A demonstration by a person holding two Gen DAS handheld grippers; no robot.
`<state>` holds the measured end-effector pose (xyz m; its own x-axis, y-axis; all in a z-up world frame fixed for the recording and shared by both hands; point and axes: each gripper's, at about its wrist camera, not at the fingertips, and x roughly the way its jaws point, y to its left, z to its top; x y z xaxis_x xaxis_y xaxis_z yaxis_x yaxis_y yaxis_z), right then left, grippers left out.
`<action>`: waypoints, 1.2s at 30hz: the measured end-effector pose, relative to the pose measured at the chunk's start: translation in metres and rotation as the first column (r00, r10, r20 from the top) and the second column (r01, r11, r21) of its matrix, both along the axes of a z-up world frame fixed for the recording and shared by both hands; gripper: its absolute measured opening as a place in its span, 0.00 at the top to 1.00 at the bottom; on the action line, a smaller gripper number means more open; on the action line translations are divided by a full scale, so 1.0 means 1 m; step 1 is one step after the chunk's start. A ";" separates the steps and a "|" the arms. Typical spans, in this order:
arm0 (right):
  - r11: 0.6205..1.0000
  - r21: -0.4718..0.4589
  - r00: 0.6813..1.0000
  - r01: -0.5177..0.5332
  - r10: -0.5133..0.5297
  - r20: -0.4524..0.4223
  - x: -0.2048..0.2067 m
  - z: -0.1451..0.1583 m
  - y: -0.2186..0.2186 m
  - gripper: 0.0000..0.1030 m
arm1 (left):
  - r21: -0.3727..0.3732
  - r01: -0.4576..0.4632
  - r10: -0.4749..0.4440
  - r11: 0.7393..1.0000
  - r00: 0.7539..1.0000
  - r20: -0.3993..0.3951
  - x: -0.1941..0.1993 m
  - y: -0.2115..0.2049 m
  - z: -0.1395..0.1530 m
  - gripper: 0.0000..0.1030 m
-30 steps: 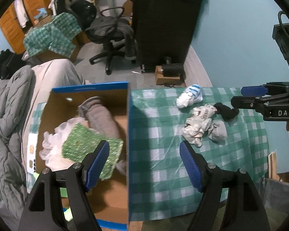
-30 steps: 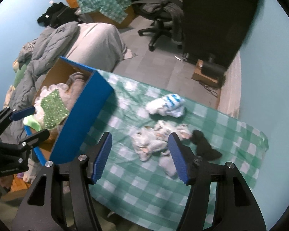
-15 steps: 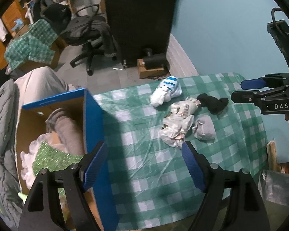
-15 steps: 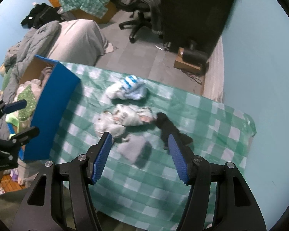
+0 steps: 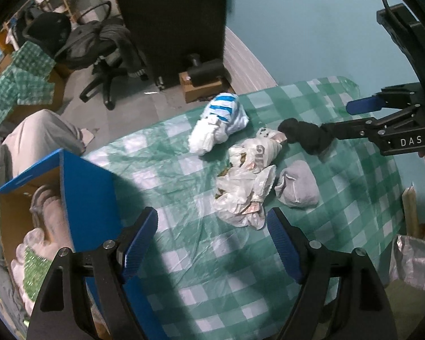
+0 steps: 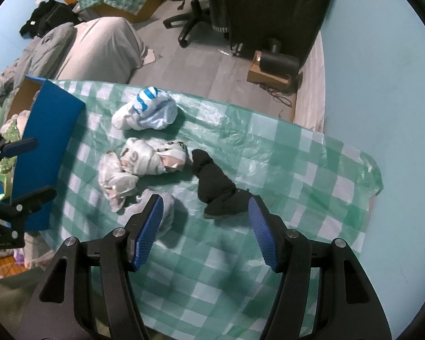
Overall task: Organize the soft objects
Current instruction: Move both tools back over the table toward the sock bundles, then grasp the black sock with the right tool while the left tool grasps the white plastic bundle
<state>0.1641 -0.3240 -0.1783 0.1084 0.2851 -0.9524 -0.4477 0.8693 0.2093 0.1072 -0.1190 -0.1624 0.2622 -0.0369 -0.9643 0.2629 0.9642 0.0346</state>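
— Green-checked cloth covers the surface (image 6: 283, 153), and four soft bundles lie on it: the blue-striped white one (image 6: 150, 110), the printed white one (image 6: 141, 161), the grey one (image 5: 297, 184) and the black sock (image 6: 215, 184). What's different from a second ago?

— Both tongs have swung away from the blue box (image 5: 90, 187). A second back the left tongs (image 5: 212, 249) hung over the box's open top, above the green sparkly piece (image 5: 32, 269) lying inside; now they face the pile, spread wide and holding nothing.

— And the right tongs (image 6: 204, 229)?

— Spread too, empty, and lower than before. The black sock sits between the blue pads, nearer the right one; the grey bundle is partly behind the left pad (image 6: 147, 226).

— So what does that mean?

— Probably one drop-off is finished and the next pick is starting, most likely the sock. Four bundles remain outside the box.
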 end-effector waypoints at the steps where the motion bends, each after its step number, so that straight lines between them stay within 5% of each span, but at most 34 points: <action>1: 1.000 0.001 1.000 -0.005 0.005 -0.002 0.001 -0.003 0.000 0.39 | -0.006 0.005 -0.005 1.000 1.000 -0.010 0.003 -0.002 -0.003 0.22; 24: 0.990 -0.090 0.994 -0.107 0.105 -0.029 0.010 -0.069 0.014 0.39 | -0.026 0.090 -0.092 0.996 0.992 -0.088 0.041 -0.040 -0.051 0.17; 28: 0.994 -0.080 0.996 -0.079 0.075 -0.051 0.014 -0.074 0.012 0.62 | -0.007 0.110 -0.110 0.994 0.990 -0.091 0.046 -0.047 -0.061 0.17; 36: 0.999 -0.029 0.998 -0.021 0.020 -0.055 0.012 -0.075 -0.001 0.69 | 0.014 0.129 -0.127 0.991 0.984 -0.125 0.049 -0.058 -0.079 0.24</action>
<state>0.1761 -0.3246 -0.2533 0.0506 0.2582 -0.9648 -0.4542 0.8663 0.2080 0.1562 -0.1774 -0.2410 0.1356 -0.0406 -0.9899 0.3878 0.9216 0.0153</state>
